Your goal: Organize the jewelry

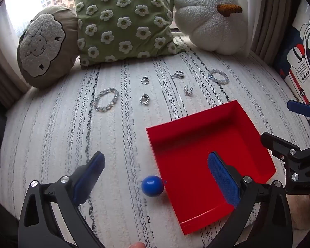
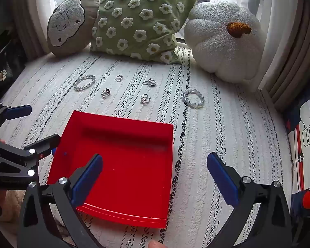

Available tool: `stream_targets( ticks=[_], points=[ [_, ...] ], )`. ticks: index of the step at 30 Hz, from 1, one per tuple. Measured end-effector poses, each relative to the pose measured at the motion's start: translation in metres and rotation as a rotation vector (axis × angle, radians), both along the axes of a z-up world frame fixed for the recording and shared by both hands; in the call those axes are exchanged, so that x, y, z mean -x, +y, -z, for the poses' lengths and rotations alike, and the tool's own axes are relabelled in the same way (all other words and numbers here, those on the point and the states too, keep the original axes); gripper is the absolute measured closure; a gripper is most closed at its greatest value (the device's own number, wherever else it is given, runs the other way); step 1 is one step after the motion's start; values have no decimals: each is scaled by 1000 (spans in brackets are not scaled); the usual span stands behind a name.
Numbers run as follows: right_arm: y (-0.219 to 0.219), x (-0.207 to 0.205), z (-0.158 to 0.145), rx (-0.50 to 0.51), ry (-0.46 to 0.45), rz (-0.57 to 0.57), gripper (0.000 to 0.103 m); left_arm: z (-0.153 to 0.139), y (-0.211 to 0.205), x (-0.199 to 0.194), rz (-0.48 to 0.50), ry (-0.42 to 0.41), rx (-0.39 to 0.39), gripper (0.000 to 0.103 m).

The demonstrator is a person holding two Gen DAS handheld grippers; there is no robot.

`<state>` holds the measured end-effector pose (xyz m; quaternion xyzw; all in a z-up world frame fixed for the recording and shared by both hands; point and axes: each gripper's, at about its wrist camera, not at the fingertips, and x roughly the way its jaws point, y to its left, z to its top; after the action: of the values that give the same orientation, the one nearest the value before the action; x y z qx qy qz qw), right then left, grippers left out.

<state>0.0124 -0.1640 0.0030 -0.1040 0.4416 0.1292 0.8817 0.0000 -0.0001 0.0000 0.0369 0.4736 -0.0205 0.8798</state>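
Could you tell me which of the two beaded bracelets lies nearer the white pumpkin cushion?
The bluish pearly bracelet, lying right of the rings and just in front of the white pumpkin cushion. The clear crystal bracelet lies at the far left, near the sheep cushion.

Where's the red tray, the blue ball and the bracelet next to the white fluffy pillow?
red tray [image 2: 122, 165]: right wrist view, bare floor.
blue ball [image 1: 152, 185]: left wrist view, its middle.
bracelet [image 2: 193, 98]: right wrist view, ring's centre, beads around.

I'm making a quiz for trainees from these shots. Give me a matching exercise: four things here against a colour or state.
Things:
1. tray
2. ball
3. flower pillow
4. left gripper

Descriptions:
a. green
b. open, holding nothing
c. red, nothing in it
d. blue, beside the tray

Pairs: 1-c, 2-d, 3-a, 4-b
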Motion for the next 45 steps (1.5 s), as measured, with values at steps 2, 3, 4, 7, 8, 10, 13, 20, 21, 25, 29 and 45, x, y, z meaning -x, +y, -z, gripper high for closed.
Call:
stream_targets(
  ticks=[2,3,4,7,8,10,13,20,21,25,29,45],
  points=[
    [0,0,0,4,-3,0,5,0,1,0,3,-2,7,7],
    [0,0,0,5,-2,0,5,0,1,1,3,-1,7,7],
    [0,0,0,6,-2,1,5,0,2,1,4,-1,8,7],
    [1,0,0,6,-1,0,5,1,-4,0,2,9,-11,7],
    [1,0,0,6,-1,0,5,1,-4,0,2,8,-10,7],
    [1,0,0,5,0,0,5,2,-2,0,2,8,-7,7],
    [1,1,1,4,-1,0,5,1,-2,-1,2,9,-4,7],
    [-1,0,3,-10,12,9,5,2,-1,-1,0,5,-2,7],
    [-1,0,3,-11,11,9,5,2,-1,-1,1,5,-2,7],
    [0,-3,4,-28,26,5,5,1,-1,0,1,6,-1,7],
    [-2,-4,5,-28,23,12,5,1,-1,-1,1,6,-1,7],
    [4,-2,5,-24,13,-6,5,0,-1,-1,2,5,6,7]
  ],
)
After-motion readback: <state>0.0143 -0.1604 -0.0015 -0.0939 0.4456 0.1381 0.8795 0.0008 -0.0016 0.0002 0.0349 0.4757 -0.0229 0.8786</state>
